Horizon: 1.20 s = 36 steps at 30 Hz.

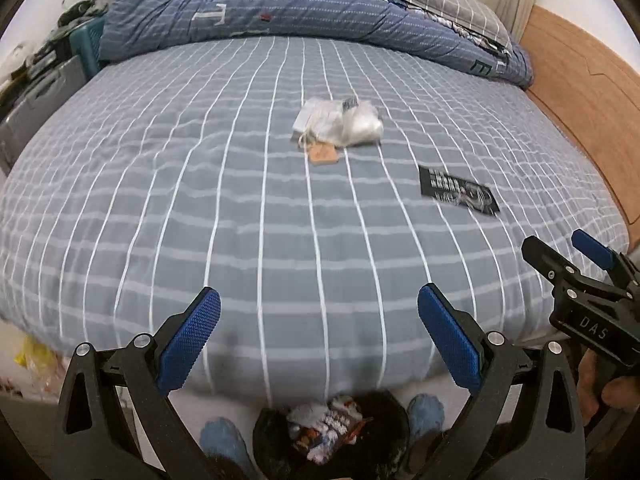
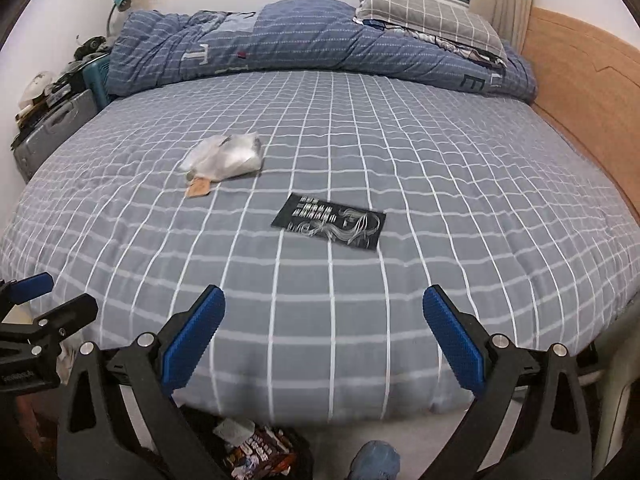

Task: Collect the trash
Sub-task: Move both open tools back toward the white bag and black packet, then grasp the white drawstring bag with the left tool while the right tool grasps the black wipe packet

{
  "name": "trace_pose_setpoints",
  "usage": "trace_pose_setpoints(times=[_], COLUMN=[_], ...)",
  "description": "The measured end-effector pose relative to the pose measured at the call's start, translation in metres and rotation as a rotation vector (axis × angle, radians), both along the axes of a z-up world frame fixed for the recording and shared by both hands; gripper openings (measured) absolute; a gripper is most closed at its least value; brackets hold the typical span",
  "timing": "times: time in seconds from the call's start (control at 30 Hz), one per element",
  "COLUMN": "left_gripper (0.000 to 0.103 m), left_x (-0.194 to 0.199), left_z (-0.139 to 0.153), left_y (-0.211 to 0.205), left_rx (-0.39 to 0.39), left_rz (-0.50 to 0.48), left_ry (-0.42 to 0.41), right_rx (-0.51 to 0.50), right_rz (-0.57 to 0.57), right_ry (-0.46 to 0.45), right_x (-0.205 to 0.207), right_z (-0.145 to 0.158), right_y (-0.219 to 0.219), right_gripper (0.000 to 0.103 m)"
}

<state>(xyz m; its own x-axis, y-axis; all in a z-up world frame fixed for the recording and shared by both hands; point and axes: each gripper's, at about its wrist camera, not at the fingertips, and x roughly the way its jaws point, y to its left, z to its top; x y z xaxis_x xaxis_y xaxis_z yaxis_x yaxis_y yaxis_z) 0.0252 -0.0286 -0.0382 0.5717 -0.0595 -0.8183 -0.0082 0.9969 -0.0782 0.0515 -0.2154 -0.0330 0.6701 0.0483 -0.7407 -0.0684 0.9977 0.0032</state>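
A crumpled clear plastic bag [image 1: 340, 122] [image 2: 226, 157] lies mid-bed with a small brown tag [image 1: 323, 156] [image 2: 198, 189] at its near edge. A flat black printed packet [image 1: 458, 189] [image 2: 330, 226] lies to its right, closer to me. My left gripper [image 1: 319, 338] hangs open over the bed's near edge, holding nothing. My right gripper [image 2: 324, 338] is open too, also empty, and shows at the right of the left wrist view [image 1: 560, 258]. On the floor below sits a dark bin [image 1: 332, 434] [image 2: 256, 450] with wrappers in it.
The bed [image 1: 200, 200] has a grey checked sheet. A rolled blue quilt [image 2: 280, 40] and a grey pillow [image 2: 428, 16] lie at the far side. A wooden headboard [image 2: 580, 92] runs along the right. Grey cases [image 2: 56, 132] stand at the left. Blue slippers [image 1: 426, 410] show below.
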Motion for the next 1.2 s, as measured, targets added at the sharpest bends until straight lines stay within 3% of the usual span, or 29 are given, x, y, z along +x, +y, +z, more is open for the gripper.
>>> trace_pose_setpoints(times=[0.27, 0.53, 0.8, 0.9, 1.2], left_gripper=[0.097, 0.097, 0.097, 0.097, 0.097], left_x=[0.079, 0.157, 0.213, 0.226, 0.257], left_z=[0.0, -0.01, -0.033, -0.037, -0.053], left_y=[0.002, -0.015, -0.025, -0.028, -0.043], left_rx=[-0.013, 0.007, -0.025, -0.061, 0.005], left_rz=[0.003, -0.038, -0.067, -0.065, -0.057], left_ry=[-0.021, -0.018, 0.02, 0.023, 0.024], right_rx=[0.006, 0.019, 0.035, 0.043, 0.014], right_rz=[-0.014, -0.018, 0.005, 0.001, 0.065], right_ry=[0.026, 0.103, 0.176, 0.189, 0.195], right_x=[0.066, 0.121, 0.141, 0.145, 0.152], right_z=[-0.01, -0.044, -0.073, -0.08, -0.091], right_y=[0.0, -0.001, 0.003, 0.002, 0.006], right_gripper=[0.095, 0.095, 0.095, 0.09, 0.074])
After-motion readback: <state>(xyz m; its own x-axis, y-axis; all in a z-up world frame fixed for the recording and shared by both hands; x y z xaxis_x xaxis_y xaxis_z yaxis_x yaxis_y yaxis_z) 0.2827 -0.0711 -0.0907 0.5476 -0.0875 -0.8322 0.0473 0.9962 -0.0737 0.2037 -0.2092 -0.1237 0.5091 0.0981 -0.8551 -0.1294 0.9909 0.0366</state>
